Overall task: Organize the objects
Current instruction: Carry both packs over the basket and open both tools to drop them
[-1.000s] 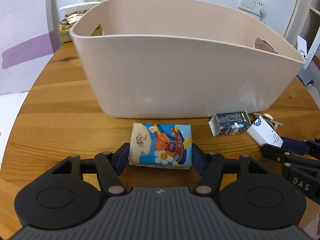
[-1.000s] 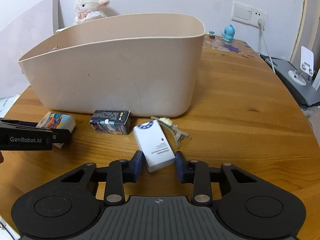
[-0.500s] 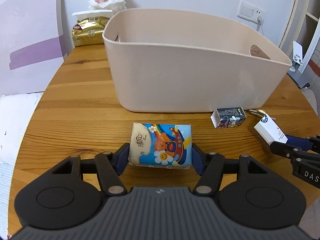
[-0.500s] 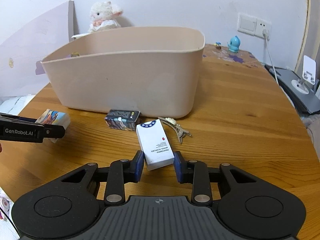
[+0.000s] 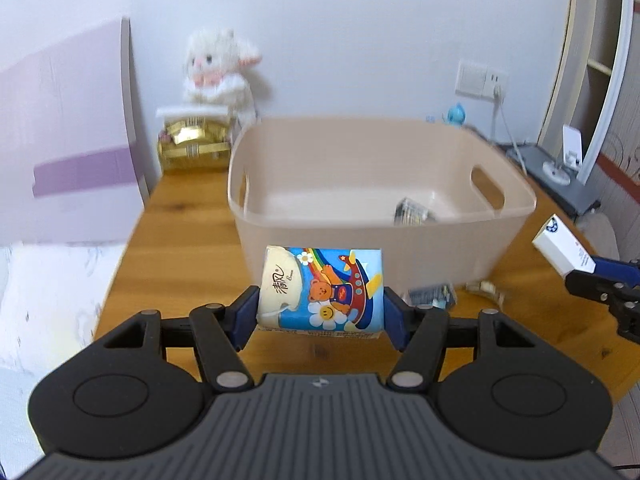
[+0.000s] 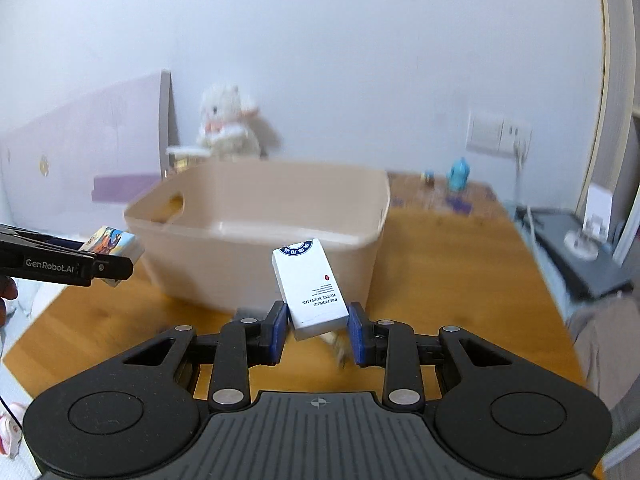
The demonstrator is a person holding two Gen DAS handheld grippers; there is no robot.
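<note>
My left gripper (image 5: 320,312) is shut on a colourful cartoon tissue pack (image 5: 320,290) and holds it in the air in front of the beige plastic bin (image 5: 516,200). My right gripper (image 6: 318,330) is shut on a white box with a blue round logo (image 6: 310,286), also lifted, near the bin (image 6: 372,216). Each gripper shows in the other's view: the right one (image 5: 580,276) with the white box (image 5: 562,246), the left one (image 6: 120,268) with the tissue pack (image 6: 114,242). A dark item (image 5: 412,210) lies inside the bin.
A small dark box (image 5: 432,294) and a metal hair clip (image 5: 486,290) lie on the wooden table (image 5: 180,248) in front of the bin. A plush lamb (image 5: 218,72) and a gold packet (image 5: 192,146) stand behind it. A blue figurine (image 6: 458,174) sits at the back right.
Both grippers have risen from the table with their loads, the tissue pack and the white box. The view now looks down into the bin from above its rim.
</note>
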